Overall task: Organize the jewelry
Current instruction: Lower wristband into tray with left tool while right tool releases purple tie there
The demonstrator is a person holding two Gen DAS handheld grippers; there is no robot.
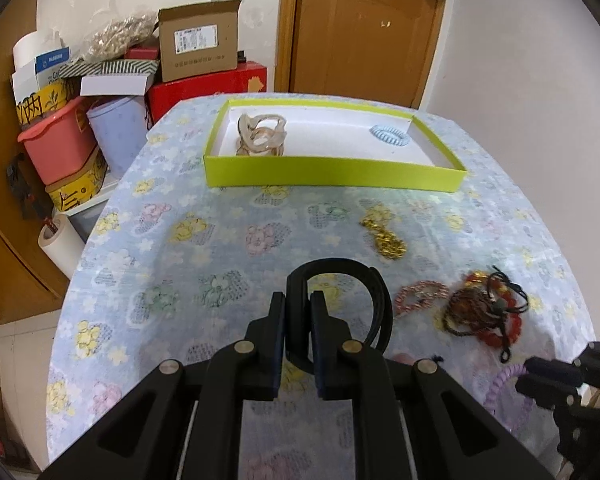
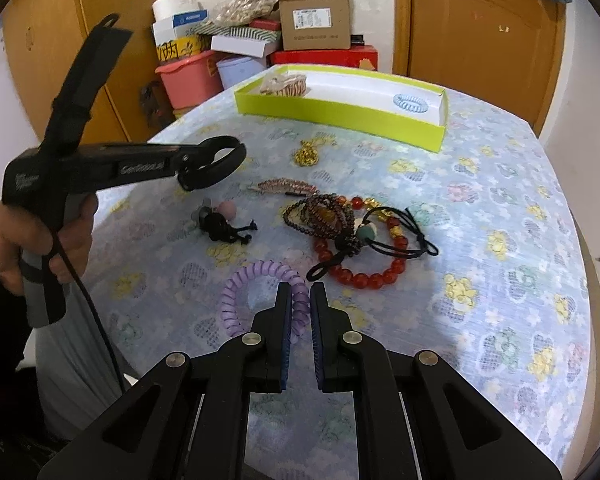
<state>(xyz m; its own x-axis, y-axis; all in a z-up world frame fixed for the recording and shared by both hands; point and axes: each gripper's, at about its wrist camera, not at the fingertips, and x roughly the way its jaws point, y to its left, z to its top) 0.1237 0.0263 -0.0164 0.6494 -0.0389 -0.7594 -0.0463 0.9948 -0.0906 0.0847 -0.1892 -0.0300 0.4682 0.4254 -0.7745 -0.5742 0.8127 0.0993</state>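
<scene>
L gripper (image 1: 298, 320) is pinching a black band (image 1: 340, 276), lifted off the table (image 2: 480, 240). R gripper (image 2: 300, 304) is pressed together on a purple coil tie (image 2: 260, 280) at 6 o'clock. Only the R view shows the hand (image 2: 32, 240) on the L tool, plus a black knotted charm (image 2: 224, 224) at 9 o'clock of the red bead bracelet (image 2: 364, 276). Green tray (image 1: 332, 176) sits at 12 o'clock w/ a blue coil tie (image 1: 390, 134) and a beige claw clip (image 1: 260, 136) inside.

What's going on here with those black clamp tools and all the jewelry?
A person is sorting jewelry into a green box with two hand-held grippers. The left gripper has clamped a black band. The right gripper pinches a purple coil tie. The box already holds a hair claw and a blue coil tie; beads and a gold chain wait on the table.
</scene>
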